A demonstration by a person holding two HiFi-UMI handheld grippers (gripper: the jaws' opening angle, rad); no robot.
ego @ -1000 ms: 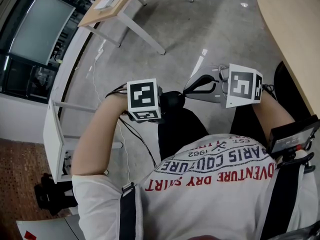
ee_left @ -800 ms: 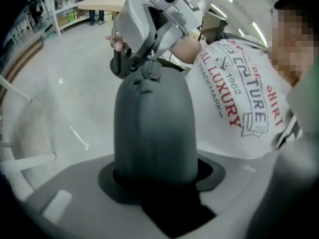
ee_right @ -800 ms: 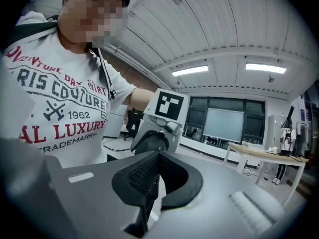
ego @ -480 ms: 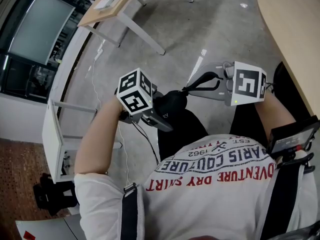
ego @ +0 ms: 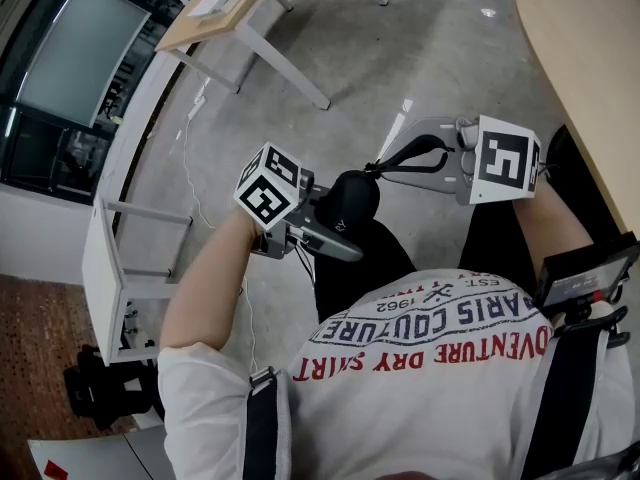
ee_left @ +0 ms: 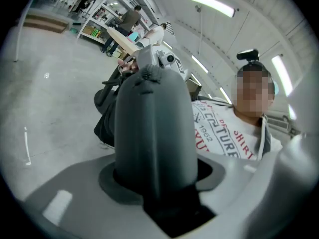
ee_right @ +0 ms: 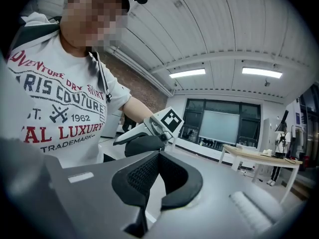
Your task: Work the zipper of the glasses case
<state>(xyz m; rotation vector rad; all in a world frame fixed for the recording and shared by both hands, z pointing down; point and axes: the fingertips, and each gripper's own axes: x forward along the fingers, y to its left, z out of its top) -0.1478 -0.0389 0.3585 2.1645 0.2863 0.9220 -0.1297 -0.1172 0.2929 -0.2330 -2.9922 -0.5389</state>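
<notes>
A seated person holds two claws over their lap, seen from above. The left gripper (ego: pixel 332 226) is clamped on a dark, rounded glasses case (ego: pixel 352 196). In the left gripper view the case fills the space between the two grey jaws and stands up out of them, its sides pressed by both. A puckered seam runs over the end of the case farthest from this claw. No view shows whether the case is unzipped or what lies inside.

The right gripper (ego: pixel 383 169) reaches in from the opposite side. Its black, ridged fingertips (ee_right: pixel 144 176) are drawn together, meeting at the very front with only a small bowed gap behind them. In the head view, these tips touch the upper edge of the case. Any zipper tab there is too small to make out. In the right gripper view the case sits just beyond the tips, and behind it is the left claw's cube with square markers (ee_right: pixel 167 120).
</notes>
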